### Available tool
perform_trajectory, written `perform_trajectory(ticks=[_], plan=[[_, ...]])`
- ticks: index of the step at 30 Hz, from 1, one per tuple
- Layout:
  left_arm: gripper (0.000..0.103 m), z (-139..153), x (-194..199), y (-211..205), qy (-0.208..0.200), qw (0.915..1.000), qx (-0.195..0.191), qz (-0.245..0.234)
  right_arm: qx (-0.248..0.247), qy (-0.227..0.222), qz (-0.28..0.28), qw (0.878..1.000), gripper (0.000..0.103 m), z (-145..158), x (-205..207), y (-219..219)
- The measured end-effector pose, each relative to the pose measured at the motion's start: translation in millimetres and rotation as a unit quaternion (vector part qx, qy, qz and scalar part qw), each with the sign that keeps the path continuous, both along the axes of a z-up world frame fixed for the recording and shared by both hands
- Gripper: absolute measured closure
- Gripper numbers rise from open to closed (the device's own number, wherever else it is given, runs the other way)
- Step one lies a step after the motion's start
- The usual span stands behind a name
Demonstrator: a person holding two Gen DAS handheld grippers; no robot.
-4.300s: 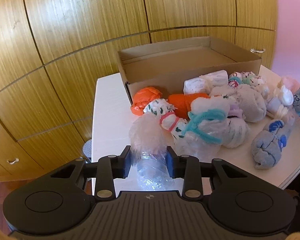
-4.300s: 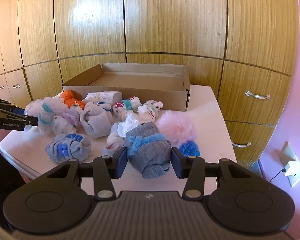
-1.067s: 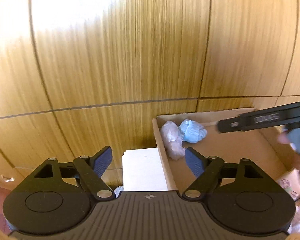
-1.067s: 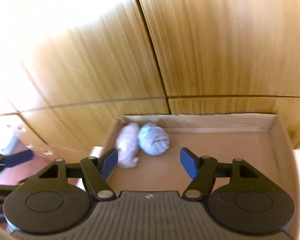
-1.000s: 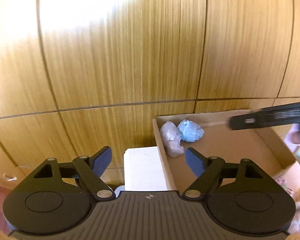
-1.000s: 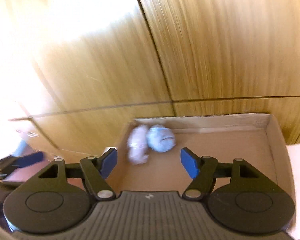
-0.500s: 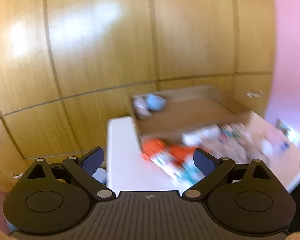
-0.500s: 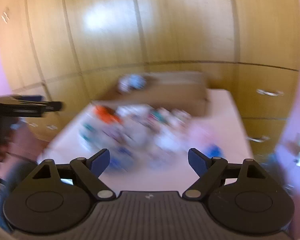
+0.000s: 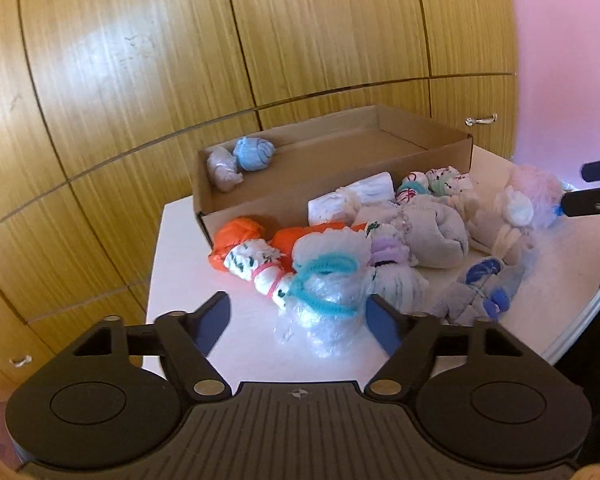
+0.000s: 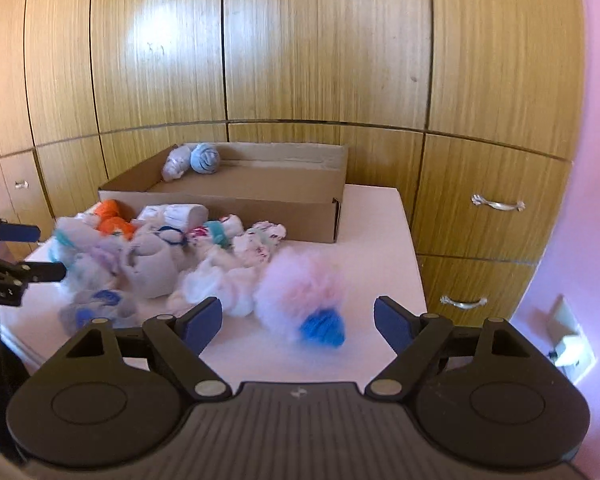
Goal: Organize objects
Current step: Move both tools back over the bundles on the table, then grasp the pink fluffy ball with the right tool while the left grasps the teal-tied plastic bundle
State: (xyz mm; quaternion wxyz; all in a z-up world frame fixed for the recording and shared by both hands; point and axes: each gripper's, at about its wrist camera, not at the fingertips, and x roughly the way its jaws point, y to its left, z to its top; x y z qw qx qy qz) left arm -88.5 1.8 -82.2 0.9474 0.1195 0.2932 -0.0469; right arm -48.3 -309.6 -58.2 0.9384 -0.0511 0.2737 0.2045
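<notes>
Grasp setup on both sides: left gripper [image 9: 298, 316] comes at the clear plastic bundle tied with teal cord [image 9: 325, 300], fingers apart and closing, the bundle between them but the pads not pressing it, as far as the blur shows. Right gripper [image 10: 298, 318] lines up on the fluffy pink sock ball with a blue tip [image 10: 302, 302], fingers apart and narrowing slightly, nothing gripped. Best to centre each bundle deep between the pads before squeezing (plastic likely slips, fluff compresses), then lift clear of neighbours in the pile. Cardboard box [image 10: 236, 200] sits behind the pile on the white surface [image 10: 380, 232] and already holds a blue ball [image 10: 205, 159] and a pale one [image 10: 176, 166] in its far left corner. Both grippers point forward and moderately downward, low over the near edge.
</notes>
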Motion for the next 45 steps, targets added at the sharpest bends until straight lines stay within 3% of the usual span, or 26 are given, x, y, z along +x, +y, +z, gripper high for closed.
perform_trajectory(ticks=[6, 11, 18, 25, 30, 32, 35, 38, 41, 45], plan=[[0.027, -4, 6, -2, -0.011, 0.9998, 0.003, -0.019, -0.007, 0.010, 0.020, 1.000, 0.028, -10, 18, 0], [0.025, -6, 12, 3, -0.009, 0.9995, -0.007, -0.028, -0.013, 0.018, 0.035, 0.999, 0.040, -18, 27, 2], [0.024, -6, 15, 4, -0.008, 0.9993, -0.009, -0.035, 0.002, 0.018, 0.040, 0.999, 0.042, -20, 35, -3], [0.023, -10, 18, -3, -0.025, 0.9984, 0.016, -0.049, 0.005, 0.022, 0.044, 0.999, 0.065, -25, 34, -3], [0.023, -14, 18, -7, -0.028, 0.9972, 0.030, -0.061, 0.007, 0.015, 0.042, 0.999, 0.071, -25, 27, -5], [0.024, -14, 20, -4, -0.025, 0.9976, 0.025, -0.060, 0.013, 0.011, 0.042, 0.999, 0.072, -24, 25, -7], [0.037, -13, 23, 1, -0.015, 0.9976, 0.008, -0.067, 0.017, 0.013, 0.041, 0.999, 0.073, -24, 25, -8], [0.046, -15, 25, 1, -0.011, 0.9970, 0.015, -0.074, 0.020, 0.014, 0.042, 0.999, 0.073, -24, 24, -8], [0.044, -14, 26, 1, -0.013, 0.9968, 0.016, -0.078, 0.021, 0.015, 0.043, 0.999, 0.073, -25, 24, -8], [0.033, -16, 34, 6, -0.009, 0.9973, 0.013, -0.071, 0.019, 0.016, 0.043, 0.999, 0.073, -25, 23, -7]])
